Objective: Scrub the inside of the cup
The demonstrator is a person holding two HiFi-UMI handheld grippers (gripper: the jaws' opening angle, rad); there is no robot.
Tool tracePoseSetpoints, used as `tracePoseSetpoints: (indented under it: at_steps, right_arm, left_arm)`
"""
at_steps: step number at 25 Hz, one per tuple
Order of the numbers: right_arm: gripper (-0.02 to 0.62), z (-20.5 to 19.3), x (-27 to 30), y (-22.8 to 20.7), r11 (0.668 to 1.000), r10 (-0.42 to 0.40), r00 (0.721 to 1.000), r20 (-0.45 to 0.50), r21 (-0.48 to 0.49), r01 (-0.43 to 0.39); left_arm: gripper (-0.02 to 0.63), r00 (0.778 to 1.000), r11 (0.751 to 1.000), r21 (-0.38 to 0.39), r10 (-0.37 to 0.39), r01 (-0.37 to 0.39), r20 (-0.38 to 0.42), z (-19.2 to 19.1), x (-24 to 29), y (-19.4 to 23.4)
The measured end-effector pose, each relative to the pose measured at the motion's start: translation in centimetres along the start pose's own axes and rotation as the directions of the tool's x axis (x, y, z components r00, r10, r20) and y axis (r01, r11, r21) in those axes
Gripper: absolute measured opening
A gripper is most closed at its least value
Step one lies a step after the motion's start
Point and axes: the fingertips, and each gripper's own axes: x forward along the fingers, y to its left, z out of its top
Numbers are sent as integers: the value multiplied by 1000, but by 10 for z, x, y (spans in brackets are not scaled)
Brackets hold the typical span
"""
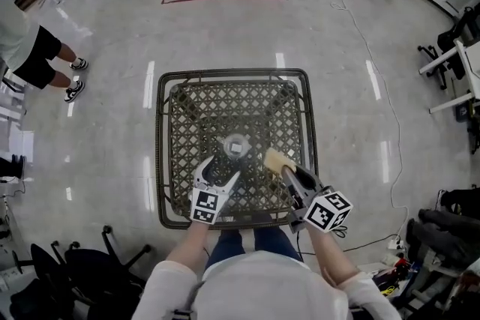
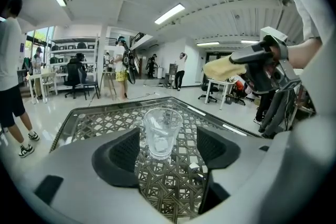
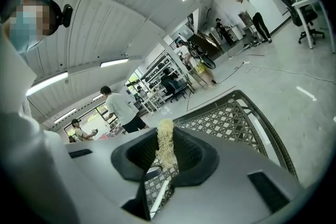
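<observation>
A clear glass cup (image 1: 236, 147) stands upright near the middle of the woven lattice table (image 1: 180, 183). In the left gripper view the cup (image 2: 161, 132) sits between and just beyond the jaws of my left gripper (image 2: 167, 148), which is open and not touching it. In the head view the left gripper (image 1: 219, 173) is just in front of the cup. My right gripper (image 1: 286, 169) is shut on a yellow sponge (image 1: 276, 160), held above the table to the right of the cup. The sponge (image 3: 165, 145) shows pinched edge-on between the right gripper (image 3: 167, 157) jaws.
The table has a raised dark metal rim (image 1: 159, 154) and stands on a glossy floor. A person in black shorts (image 1: 30, 56) is at far left. Office chairs (image 1: 82, 266) are near my left, cables (image 1: 360, 41) and desks (image 1: 457, 64) to the right.
</observation>
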Motion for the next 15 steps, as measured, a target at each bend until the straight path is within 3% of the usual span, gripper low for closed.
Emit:
tracePoseSetpoints:
  at_steps: [4,7,11,15]
  right_arm:
    - [92,7,6,-1,1000,-4,1000,9,-7,5]
    - [92,8,4,1,1000,-3,1000,16,-13,4]
    - [92,11,0,7,1000,5,1000,29,-24,-4]
    - [92,16,-2,11,999,16,999,47,-36,-14]
  left_arm:
    - [346,1000,1000,7,5,-5,18,18,-14,2]
    - [263,999,999,25,21,-22,42,30,-31,-1]
    - [235,996,998,44,39,-42,75,50,-54,-4]
    - [161,991,996,56,68,-75,114,69,-73,-4]
